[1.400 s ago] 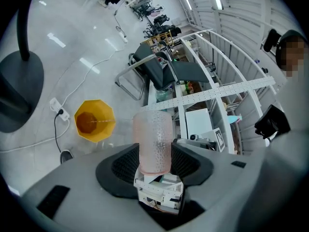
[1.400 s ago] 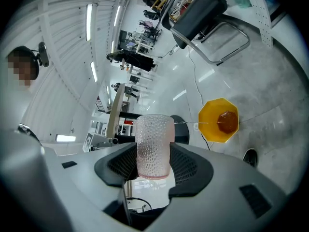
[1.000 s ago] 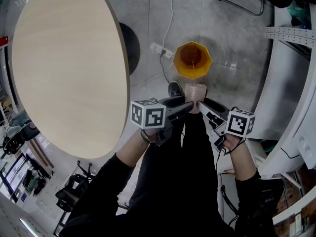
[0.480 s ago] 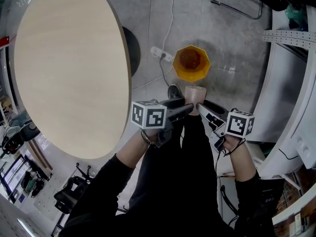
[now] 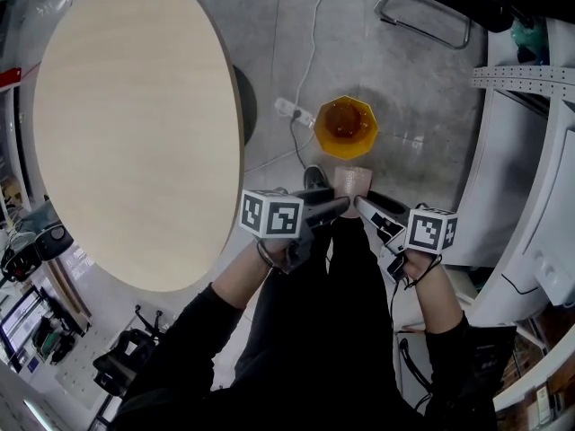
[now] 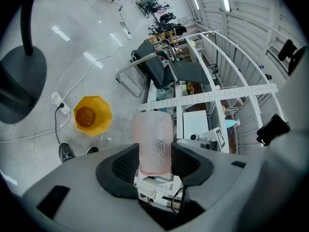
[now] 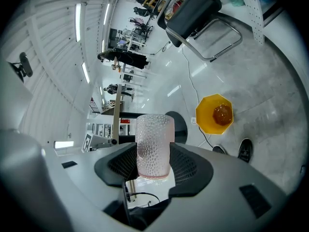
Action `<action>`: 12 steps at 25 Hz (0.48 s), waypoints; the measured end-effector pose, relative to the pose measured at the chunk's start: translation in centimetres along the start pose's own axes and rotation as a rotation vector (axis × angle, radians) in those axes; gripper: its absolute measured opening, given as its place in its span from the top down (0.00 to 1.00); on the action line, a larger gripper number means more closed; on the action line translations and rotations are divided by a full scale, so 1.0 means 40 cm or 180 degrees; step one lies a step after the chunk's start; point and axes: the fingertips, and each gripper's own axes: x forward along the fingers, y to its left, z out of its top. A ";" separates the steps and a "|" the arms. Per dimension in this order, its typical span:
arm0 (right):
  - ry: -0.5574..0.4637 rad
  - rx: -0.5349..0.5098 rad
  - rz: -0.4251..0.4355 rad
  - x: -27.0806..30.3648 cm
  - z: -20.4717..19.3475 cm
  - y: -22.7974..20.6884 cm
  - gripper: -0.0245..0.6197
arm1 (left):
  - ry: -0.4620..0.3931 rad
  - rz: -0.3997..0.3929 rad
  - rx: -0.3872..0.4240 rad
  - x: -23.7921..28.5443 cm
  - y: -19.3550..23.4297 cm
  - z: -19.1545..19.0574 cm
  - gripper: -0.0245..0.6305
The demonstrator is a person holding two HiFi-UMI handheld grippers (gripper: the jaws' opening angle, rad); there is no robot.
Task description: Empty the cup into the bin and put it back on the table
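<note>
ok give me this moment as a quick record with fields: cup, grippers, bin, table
cup: pink dimpled tumbler, held in the air, off the table, upright
cup contents: cannot tell
left gripper: fingers shut on the cup
right gripper: fingers shut on the cup
bin: yellow, on the floor, something brown inside; in the head view it shows just beyond the cup
table: round, light wood, at the person's left

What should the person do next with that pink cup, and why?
Probably carry the cup left toward the table. The left hand-held gripper and right hand-held gripper clamp it; it looks empty, and a brownish lump already lies in the yellow bin.
</note>
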 end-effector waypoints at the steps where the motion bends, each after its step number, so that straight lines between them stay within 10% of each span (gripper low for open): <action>1: -0.0007 -0.0009 0.0003 -0.004 0.001 0.004 0.62 | -0.0003 -0.0003 0.0013 -0.002 -0.006 0.000 0.62; 12: -0.0064 -0.0155 0.0035 -0.051 -0.013 0.067 0.62 | -0.0027 -0.0035 0.0107 -0.034 -0.077 -0.020 0.62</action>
